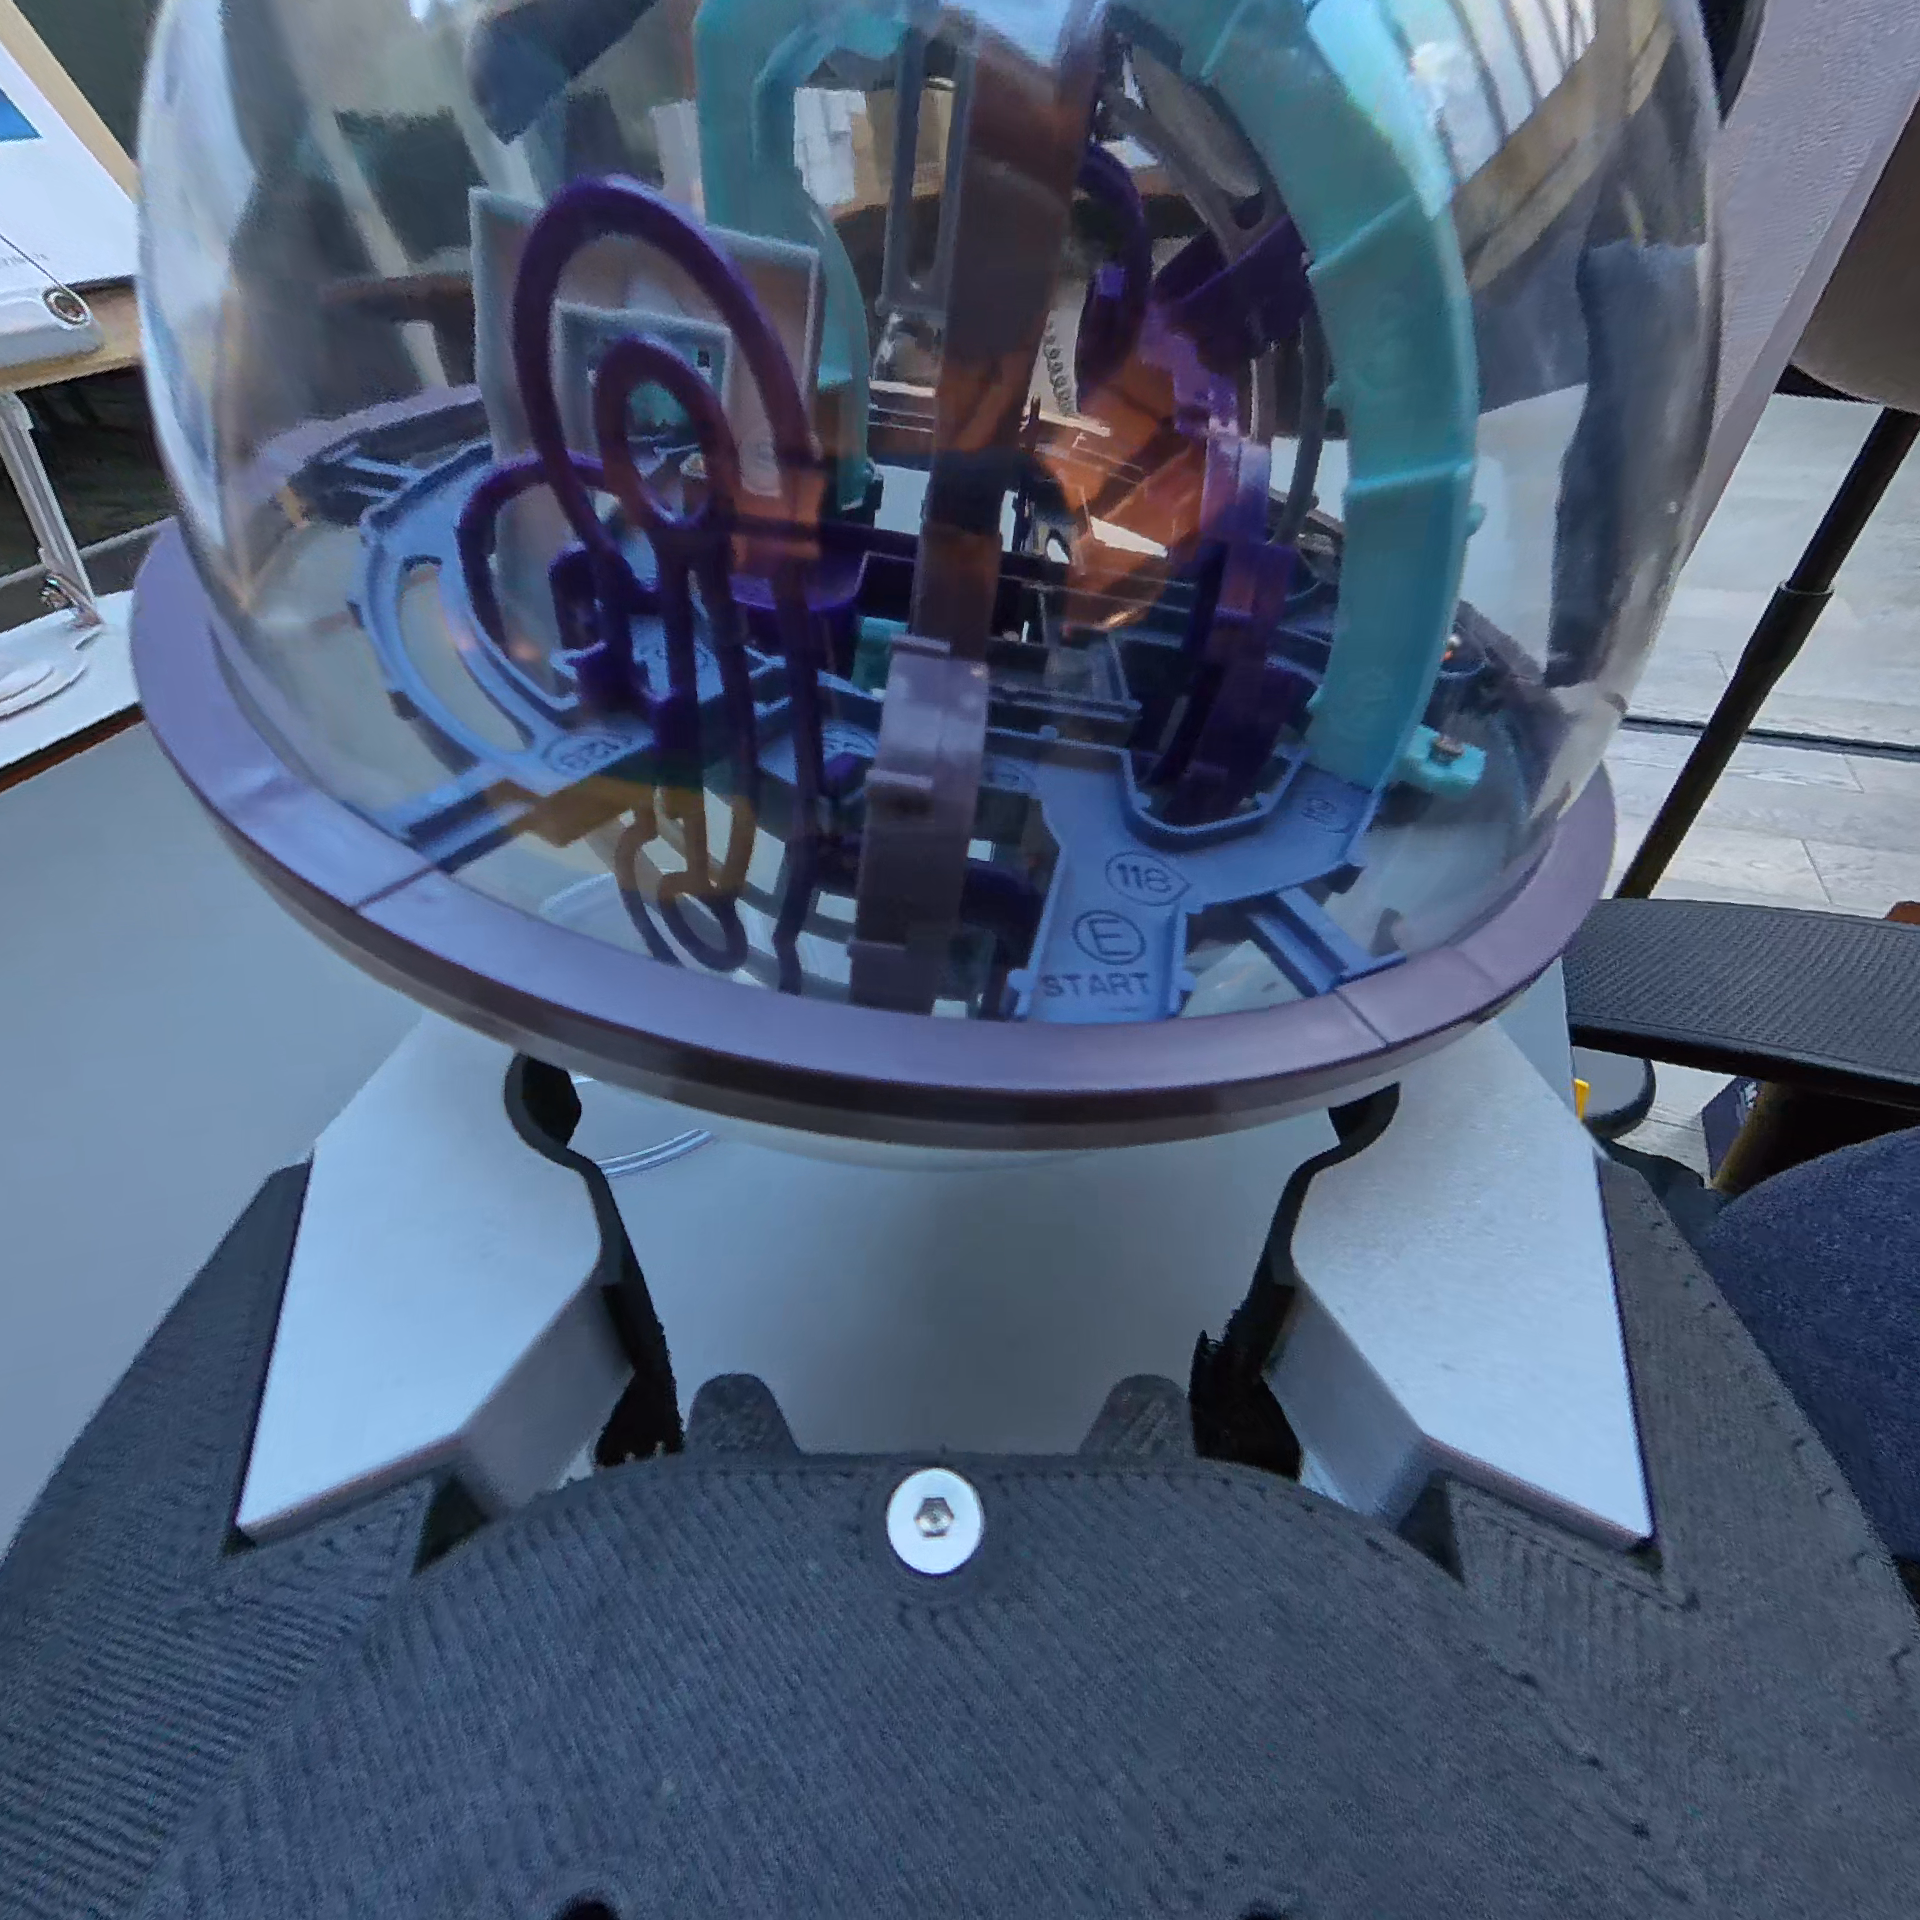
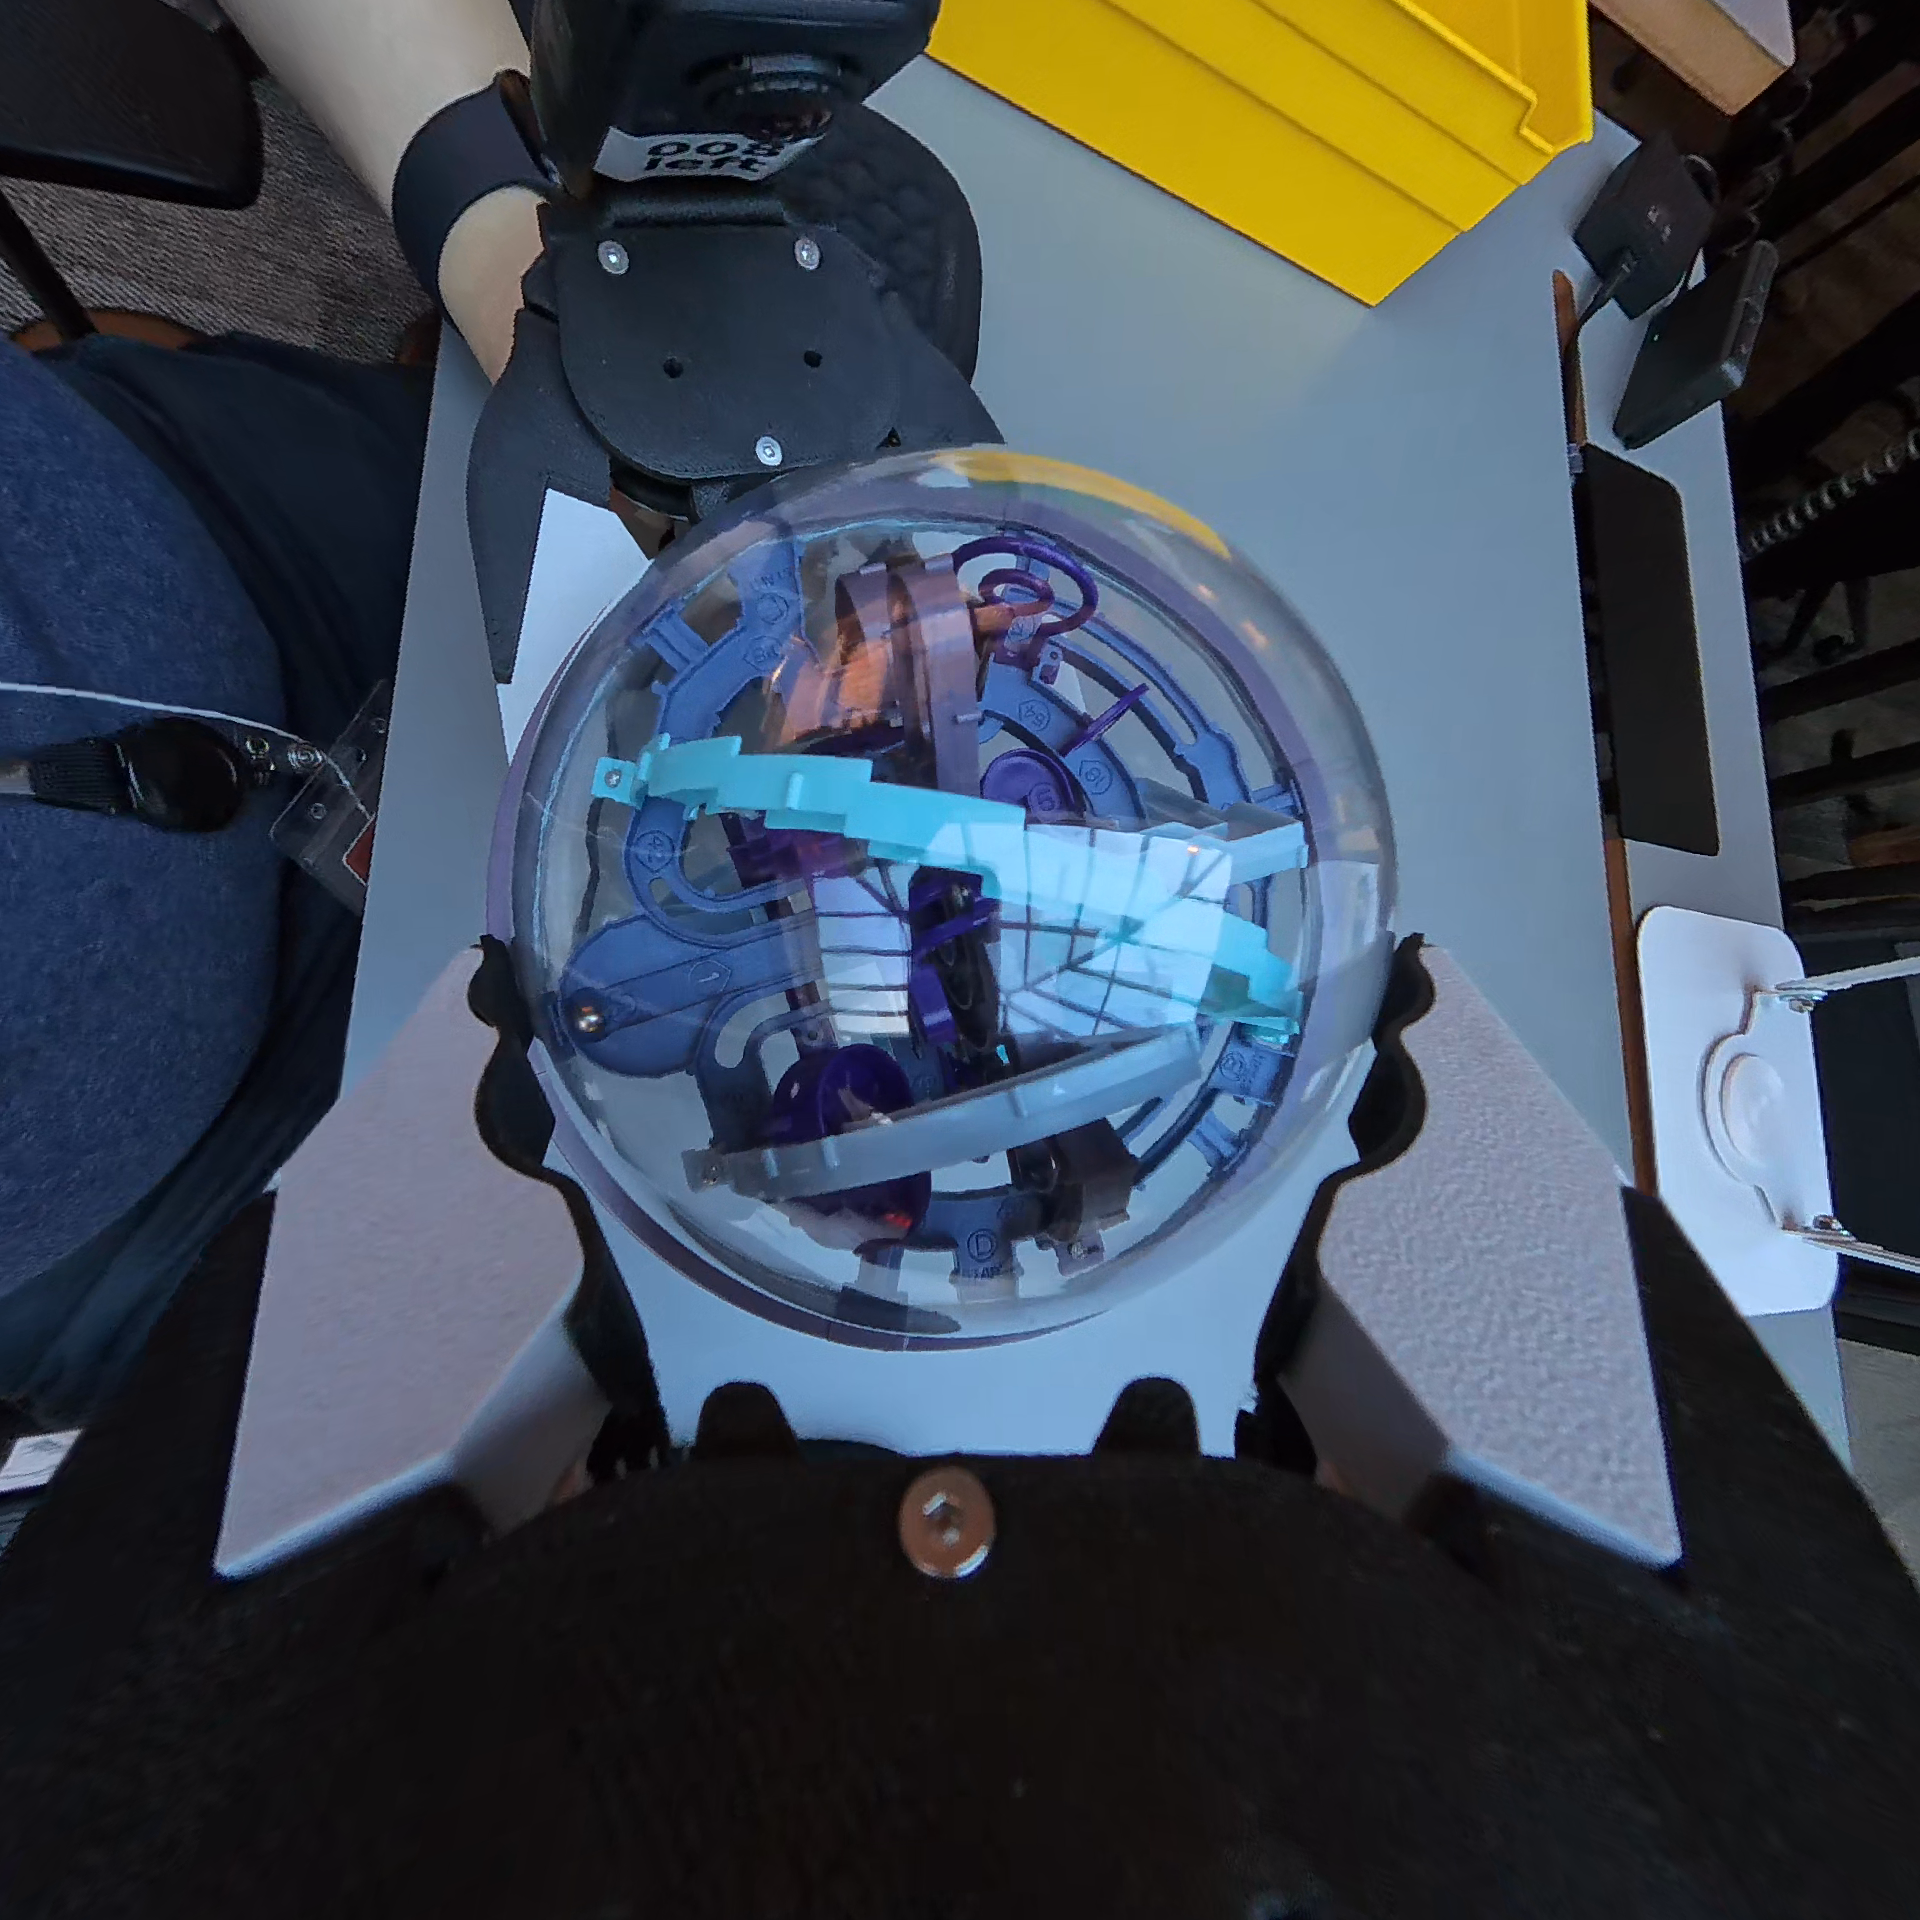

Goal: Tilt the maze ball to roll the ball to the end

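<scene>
The right tongs [image 2: 940, 1039] are spread wide, their black tips pressing opposite sides of the maze ball [image 2: 935, 894], a clear plastic sphere with a purple rim band. The left tongs [image 1: 951, 1112] are also spread wide, cupping the sphere from below its rim. Inside run curved teal, grey, blue and purple plastic tracks. A small shiny steel ball [image 2: 588, 1022] sits on a blue track. The sphere hangs above the smooth grey bench [image 2: 1299, 499], near a yellow bin [image 2: 1299, 114].

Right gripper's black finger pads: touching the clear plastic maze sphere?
Touching. The right wrist view shows both pads pressed against opposite sides of the sphere, no gap visible.
</scene>
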Tool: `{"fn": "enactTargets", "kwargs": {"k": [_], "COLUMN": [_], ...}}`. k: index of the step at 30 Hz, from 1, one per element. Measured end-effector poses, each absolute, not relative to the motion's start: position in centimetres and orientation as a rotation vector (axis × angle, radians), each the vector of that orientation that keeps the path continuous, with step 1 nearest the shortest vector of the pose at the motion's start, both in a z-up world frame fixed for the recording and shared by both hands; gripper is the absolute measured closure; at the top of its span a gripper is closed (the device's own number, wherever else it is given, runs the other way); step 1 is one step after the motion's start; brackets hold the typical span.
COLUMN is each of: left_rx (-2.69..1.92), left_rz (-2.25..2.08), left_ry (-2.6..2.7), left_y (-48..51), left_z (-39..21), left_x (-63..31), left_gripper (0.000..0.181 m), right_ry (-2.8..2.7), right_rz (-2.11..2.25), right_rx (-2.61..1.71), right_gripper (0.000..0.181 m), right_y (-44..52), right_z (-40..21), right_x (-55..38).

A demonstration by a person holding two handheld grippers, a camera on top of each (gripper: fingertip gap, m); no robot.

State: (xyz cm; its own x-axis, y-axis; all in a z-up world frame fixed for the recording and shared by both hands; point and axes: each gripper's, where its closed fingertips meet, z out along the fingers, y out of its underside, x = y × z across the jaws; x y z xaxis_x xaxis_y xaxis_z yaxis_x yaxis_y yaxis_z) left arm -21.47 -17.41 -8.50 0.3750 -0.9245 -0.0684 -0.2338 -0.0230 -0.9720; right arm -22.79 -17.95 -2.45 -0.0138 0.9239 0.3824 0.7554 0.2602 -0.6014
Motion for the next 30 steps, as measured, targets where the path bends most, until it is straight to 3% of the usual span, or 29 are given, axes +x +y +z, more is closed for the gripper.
{"fn": "enactTargets", "kwargs": {"k": [30], "left_rx": [-1.576], "left_rz": [-0.98], "left_ry": [1.053], "left_y": [-18.14], "left_z": [-8.29], "left_x": [-21.65], "left_gripper": [0.033], "right_ry": [-1.751], "right_rz": [0.459], "right_rx": [-1.645], "right_gripper": [0.024], "right_y": [-17.61], "right_z": [-1.82], "right_x": [-23.72]}}
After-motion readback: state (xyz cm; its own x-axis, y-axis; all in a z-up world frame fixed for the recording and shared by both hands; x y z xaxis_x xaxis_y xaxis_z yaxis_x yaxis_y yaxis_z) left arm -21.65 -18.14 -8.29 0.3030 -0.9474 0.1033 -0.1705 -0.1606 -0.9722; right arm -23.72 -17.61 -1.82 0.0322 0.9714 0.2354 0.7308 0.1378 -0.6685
